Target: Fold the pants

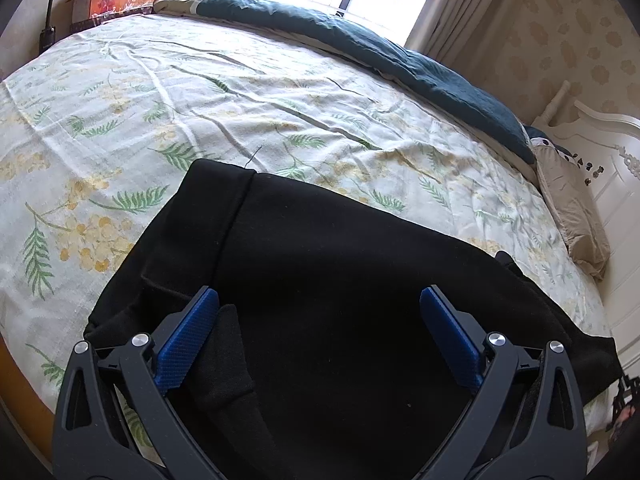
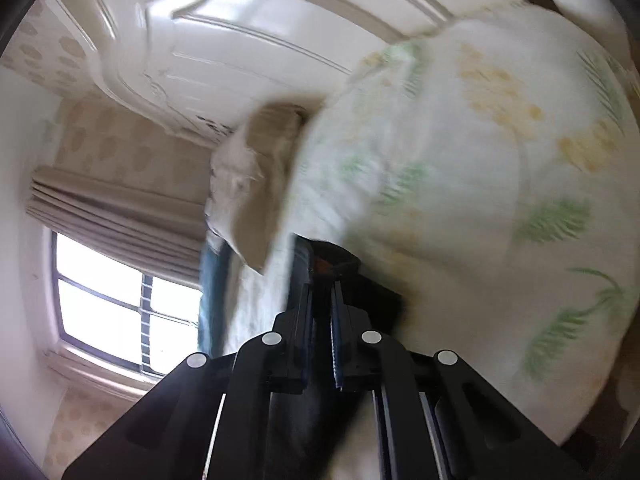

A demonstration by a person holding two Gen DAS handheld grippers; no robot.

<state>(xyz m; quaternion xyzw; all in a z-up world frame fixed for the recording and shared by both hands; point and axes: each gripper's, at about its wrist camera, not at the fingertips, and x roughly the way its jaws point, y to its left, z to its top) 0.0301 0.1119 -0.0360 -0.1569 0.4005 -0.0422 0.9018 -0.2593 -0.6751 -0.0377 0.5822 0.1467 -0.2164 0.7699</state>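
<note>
The left gripper (image 1: 319, 304) hangs just over the black pants (image 1: 320, 264), its blue pads (image 1: 188, 344) spread wide with nothing between them. The pants lie in a broad folded slab on the near part of the bed, on the floral sheet (image 1: 200, 92); a hemmed edge faces the far side. Beyond them a dark teal duvet (image 1: 360, 48) runs along the window side, with a beige pillow (image 1: 568, 208) by the white headboard (image 1: 608, 132).

The right wrist view is blurred. The right gripper (image 2: 320, 288) has its fingers drawn nearly together, apparently pinching a dark bit of the pants (image 2: 360, 284), just beside the floral sheet (image 2: 480, 160). Farther off stand the beige pillow (image 2: 256, 184), white headboard (image 2: 240, 40) and curtained window (image 2: 120, 300).
</note>
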